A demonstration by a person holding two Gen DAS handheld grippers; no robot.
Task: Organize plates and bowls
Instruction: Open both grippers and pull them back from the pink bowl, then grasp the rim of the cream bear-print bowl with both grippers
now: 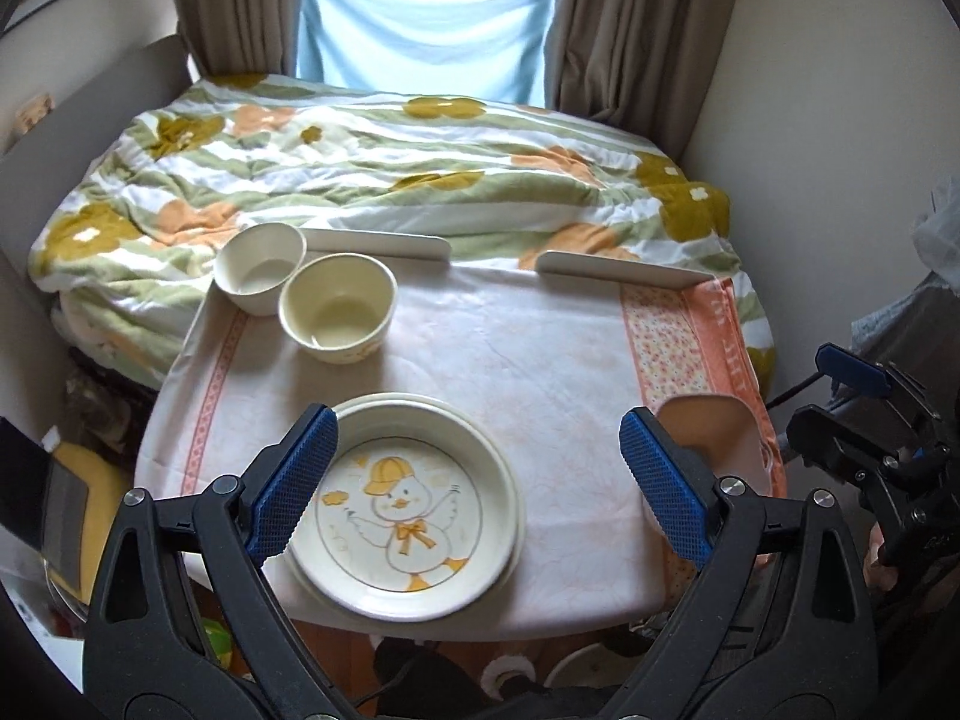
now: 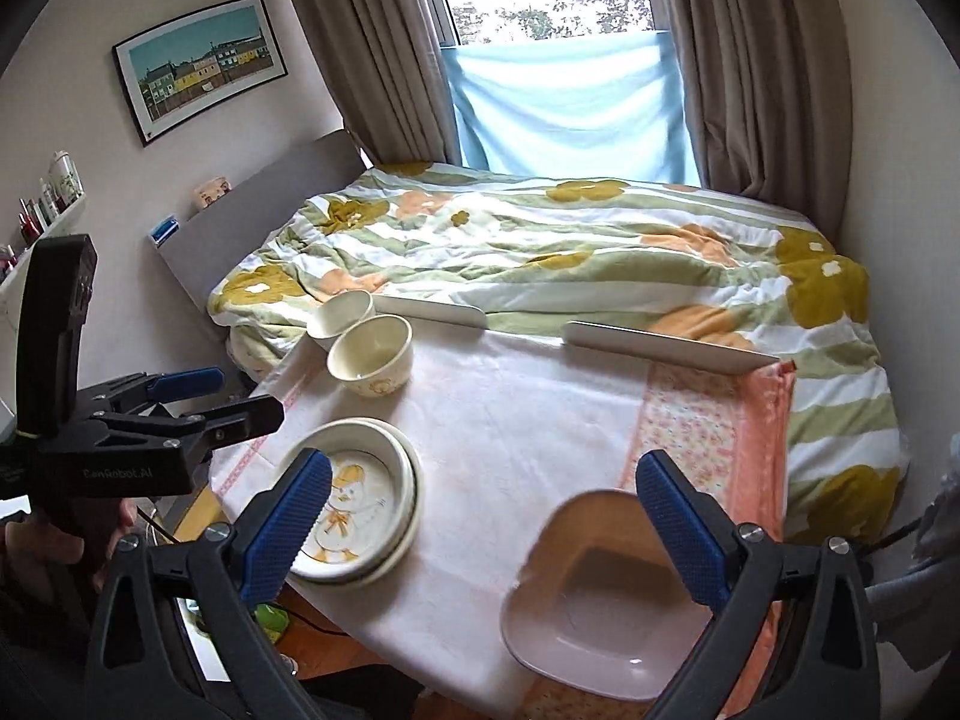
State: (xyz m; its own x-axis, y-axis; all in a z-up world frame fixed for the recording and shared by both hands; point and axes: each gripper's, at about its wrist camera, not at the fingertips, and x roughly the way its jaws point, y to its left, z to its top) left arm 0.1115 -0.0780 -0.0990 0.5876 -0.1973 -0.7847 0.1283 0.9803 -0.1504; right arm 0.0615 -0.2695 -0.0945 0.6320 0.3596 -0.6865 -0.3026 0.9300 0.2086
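A cream plate with a yellow duck sits stacked on a second plate at the table's near left. My left gripper hovers open just before it, the left finger over its rim. Two cream bowls stand side by side at the far left corner. A pink squarish plate lies at the near right corner. My right gripper is open above it, the right finger over its right side. The duck plate and bowls also show in the right wrist view.
A white cloth covers the table, with an orange flowered cloth on its right side. Two low white rails line the far edge. A bed with a floral duvet lies beyond. Clutter sits on the floor at left.
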